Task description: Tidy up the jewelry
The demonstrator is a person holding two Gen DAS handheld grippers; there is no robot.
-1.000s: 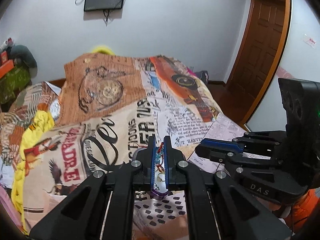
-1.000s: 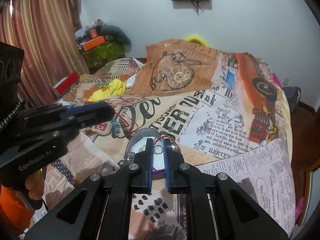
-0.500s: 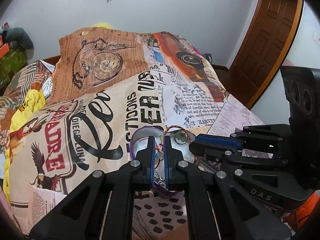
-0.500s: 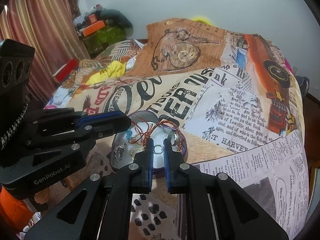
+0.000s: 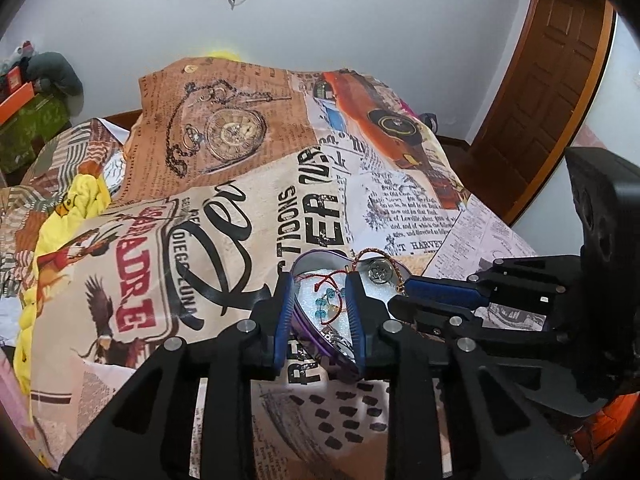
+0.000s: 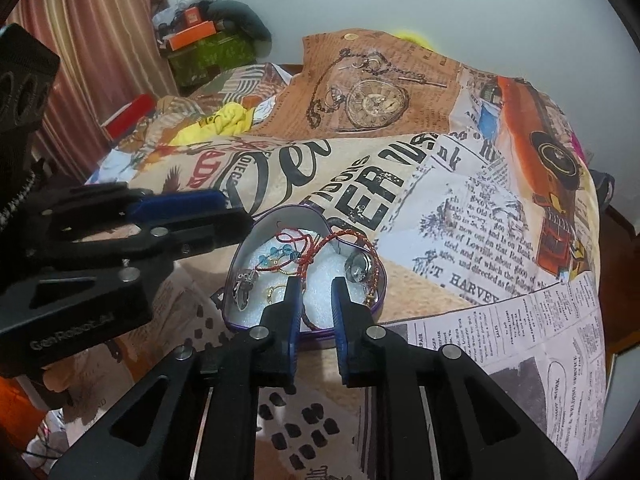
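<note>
A purple heart-shaped tin (image 6: pixel 245 249) with white foam lies on the bed; it also shows in the left wrist view (image 5: pixel 308 326). In it lie a red cord bracelet with blue beads (image 6: pixel 286 254), a red-gold braided bracelet (image 6: pixel 340 240), a silver ring (image 6: pixel 356 270), a gold ring (image 6: pixel 276 291) and a dark pendant (image 6: pixel 243 292). My left gripper (image 5: pixel 319 286) is open and empty over the tin's left part, above the beaded bracelet (image 5: pixel 330 305). My right gripper (image 6: pixel 316 288) is open and empty over the tin's near edge.
The bed is covered by a printed newspaper-pattern sheet (image 6: pixel 460 208). A yellow cloth (image 6: pixel 218 122) and boxes (image 6: pixel 192 36) lie at the far left by a curtain. A brown door (image 5: pixel 552 92) stands right of the bed. The bed's edge is close on the right.
Both grippers came down over the tin and opened. The left one let go of the red beaded bracelet and the right one let go of the silver ring; both pieces now lie in the tin.
</note>
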